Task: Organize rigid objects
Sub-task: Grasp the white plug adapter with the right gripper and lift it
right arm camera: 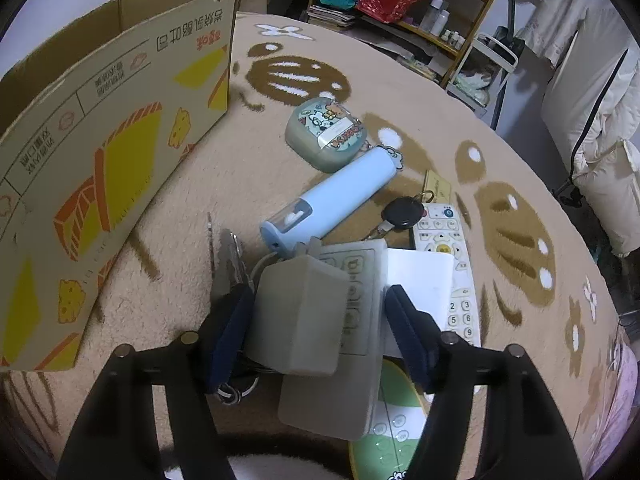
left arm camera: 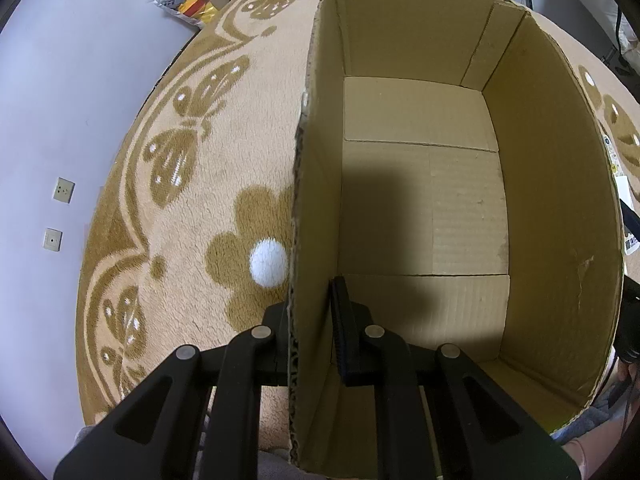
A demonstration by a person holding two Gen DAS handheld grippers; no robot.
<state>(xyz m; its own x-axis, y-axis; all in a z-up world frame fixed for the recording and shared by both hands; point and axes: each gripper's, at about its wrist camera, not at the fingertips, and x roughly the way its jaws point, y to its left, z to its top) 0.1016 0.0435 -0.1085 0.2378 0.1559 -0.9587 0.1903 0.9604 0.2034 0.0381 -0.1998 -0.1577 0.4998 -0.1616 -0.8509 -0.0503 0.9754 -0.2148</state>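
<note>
Cardboard box (left arm camera: 424, 200) fills the left wrist view, open-topped and bare inside, standing on the patterned rug (left arm camera: 224, 152). The left gripper (left arm camera: 310, 320) straddles the box's near-left wall, one finger outside and one inside; the inner pad looks a little off the wall, so I cannot tell whether it is clamped. Steadying that wall seems to be its job, and a firm pinch low on the edge would stop the box sliding. Inside the box there is free floor everywhere for a drop. In the right wrist view the printed outer side of the box (right arm camera: 104, 168) stands to the left of the clutter. The right gripper (right arm camera: 316, 328) is parted, its pads flanking a grey block-shaped adapter (right arm camera: 300, 312) that lies on a grey remote (right arm camera: 352, 344); the right pad has not met it. Closing squarely on the block's flat sides should lift it clean. Beyond the adapter lie a blue tube (right arm camera: 332, 200), a green case (right arm camera: 326, 134) and a white remote (right arm camera: 452, 264); keys (right arm camera: 230, 256) crowd its box side.
</note>
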